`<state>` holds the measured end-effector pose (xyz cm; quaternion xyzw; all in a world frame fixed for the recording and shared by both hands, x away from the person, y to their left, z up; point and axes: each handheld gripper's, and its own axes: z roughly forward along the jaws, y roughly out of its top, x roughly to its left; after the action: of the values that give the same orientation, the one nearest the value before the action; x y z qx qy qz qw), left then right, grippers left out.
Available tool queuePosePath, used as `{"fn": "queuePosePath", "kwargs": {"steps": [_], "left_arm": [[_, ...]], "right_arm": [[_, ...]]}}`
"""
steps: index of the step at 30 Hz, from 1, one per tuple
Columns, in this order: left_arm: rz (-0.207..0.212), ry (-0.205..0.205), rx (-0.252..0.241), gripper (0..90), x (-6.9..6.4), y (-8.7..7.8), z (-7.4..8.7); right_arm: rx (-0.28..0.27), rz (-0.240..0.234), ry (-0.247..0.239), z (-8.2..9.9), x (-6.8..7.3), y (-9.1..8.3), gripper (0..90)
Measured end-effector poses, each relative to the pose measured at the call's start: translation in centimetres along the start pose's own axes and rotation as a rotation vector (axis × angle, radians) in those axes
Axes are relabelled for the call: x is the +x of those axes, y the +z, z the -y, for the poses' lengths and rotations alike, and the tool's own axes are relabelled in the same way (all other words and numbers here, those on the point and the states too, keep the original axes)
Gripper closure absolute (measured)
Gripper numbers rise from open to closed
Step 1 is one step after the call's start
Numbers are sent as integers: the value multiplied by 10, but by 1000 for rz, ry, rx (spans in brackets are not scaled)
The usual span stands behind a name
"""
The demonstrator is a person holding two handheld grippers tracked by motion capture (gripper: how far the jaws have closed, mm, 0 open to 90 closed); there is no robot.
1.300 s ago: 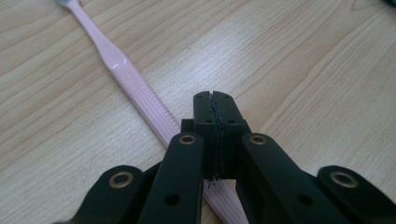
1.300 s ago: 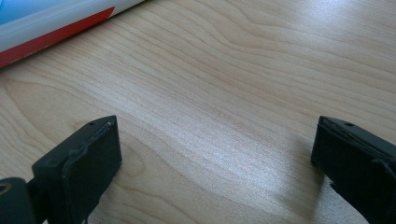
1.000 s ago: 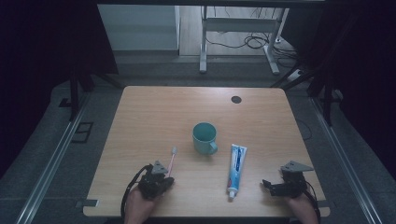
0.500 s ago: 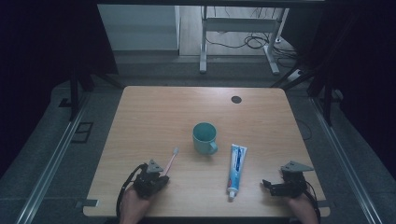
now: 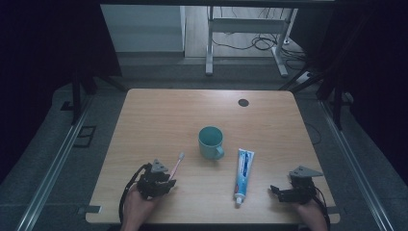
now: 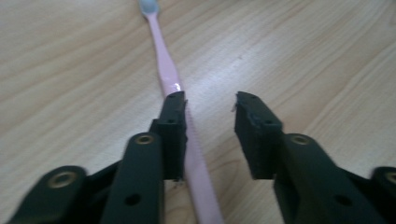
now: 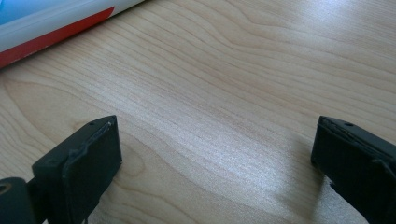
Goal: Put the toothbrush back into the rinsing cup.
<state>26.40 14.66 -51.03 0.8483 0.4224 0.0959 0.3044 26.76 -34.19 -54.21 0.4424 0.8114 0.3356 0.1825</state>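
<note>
A pink toothbrush (image 5: 176, 164) lies on the wooden table (image 5: 159, 115), bristle head pointing away. My left gripper (image 5: 166, 182) sits over its handle near the front left. In the left gripper view the toothbrush (image 6: 169, 77) runs between the jaws of the left gripper (image 6: 210, 100), resting along the left pad with a gap to the right pad. The jaws have just been opening and do not press it. My right gripper (image 5: 275, 190) rests at the front right, jaws wide open on bare wood (image 7: 215, 140). The toothpaste tube (image 5: 243, 173) lies to its left.
A teal cup (image 5: 210, 142) stands upright mid-table, handle toward the front. The toothpaste tube's (image 7: 46, 23) red and white edge crosses the top left of the right gripper view. A dark round hole (image 5: 243, 102) marks the table's far right. Desk legs and cables lie beyond.
The left hand has shifted slightly at the toothbrush handle. The toothbrush, cup, toothpaste and right gripper stay where they were.
</note>
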Motion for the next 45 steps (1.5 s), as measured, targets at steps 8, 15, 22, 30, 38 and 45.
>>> {"fn": "queuePosePath", "kwargs": {"steps": [8,15,22,30,38,45], "left_arm": [[8,-6,143,515,14,3,-23],[5,-15,279,477,18,13,-42],[-7,-10,415,484,16,26,-58],[-39,-8,488,565,15,31,-67],[-37,-20,550,623,16,38,-70],[-53,-21,563,725,18,38,-72]], "right_arm": [[1,0,-1,0,0,0,14],[1,0,-2,0,0,0,14],[0,1,-5,0,0,0,14],[0,1,-4,0,0,0,14],[0,1,-5,0,0,0,14],[0,1,-5,0,0,0,14]]}}
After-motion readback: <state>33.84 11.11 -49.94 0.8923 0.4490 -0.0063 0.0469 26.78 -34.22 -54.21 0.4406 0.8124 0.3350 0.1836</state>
